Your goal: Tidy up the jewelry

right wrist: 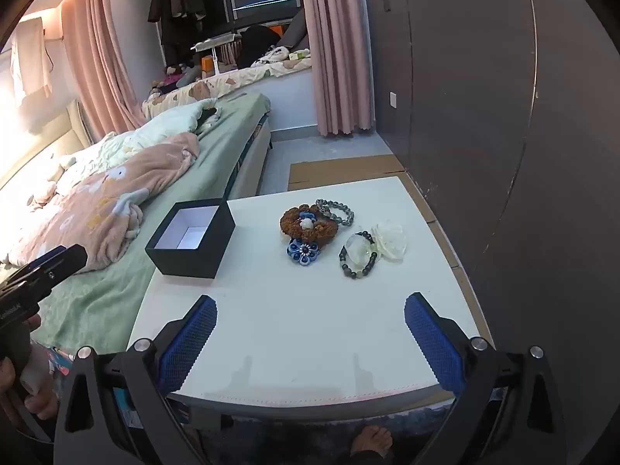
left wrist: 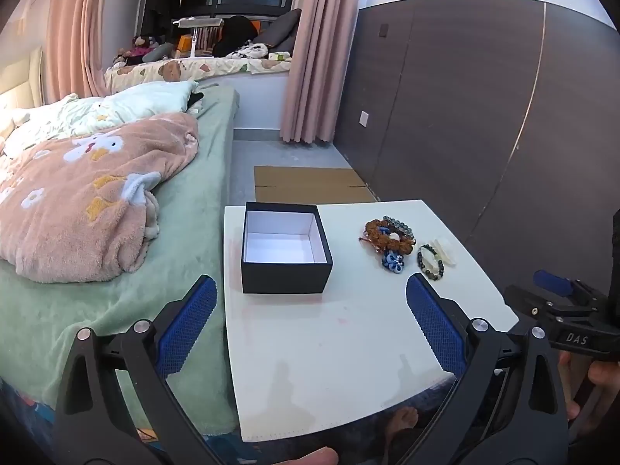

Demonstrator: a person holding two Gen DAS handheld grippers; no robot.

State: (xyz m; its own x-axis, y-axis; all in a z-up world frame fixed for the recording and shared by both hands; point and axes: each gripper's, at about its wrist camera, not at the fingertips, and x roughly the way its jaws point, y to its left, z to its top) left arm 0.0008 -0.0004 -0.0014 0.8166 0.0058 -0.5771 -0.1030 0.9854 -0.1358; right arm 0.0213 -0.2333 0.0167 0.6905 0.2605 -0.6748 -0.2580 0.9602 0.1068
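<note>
Jewelry lies in a loose cluster on the right half of a small white table (right wrist: 310, 329), well apart from the box on its left. Five pieces can be counted. One brown bracelet (right wrist: 306, 224) of rough, knobbly beads sits at the far left of the cluster, with a small blue and white ornament resting inside its ring. One bracelet of smooth grey glassy beads (right wrist: 341, 211) touches it on the far right side. One blue flower brooch (right wrist: 303, 252) of looped fabric petals lies just near of the brown bracelet, touching it. One bracelet of dark and pale green round beads (right wrist: 358, 257) lies to the right, looped around a clear rounded stone. One white flower piece (right wrist: 389, 245) with translucent petals sits just beside it on the right.

One square box (left wrist: 286, 250), black outside with a plain white lining, stands open on the far left part of the table; nothing is inside it.

Both claws hover over the near edge of the table, touching nothing. The left gripper (left wrist: 310, 325) has its two blue, cross-hatched pads spread wide apart, facing the box. The right gripper (right wrist: 310, 333) is spread equally wide, facing the jewelry. Each consists of black linkage arms with silver rivets.

A bed (left wrist: 186, 209) with a green sheet and a fluffy pink blanket (left wrist: 89, 201) runs along the left of the table.
</note>
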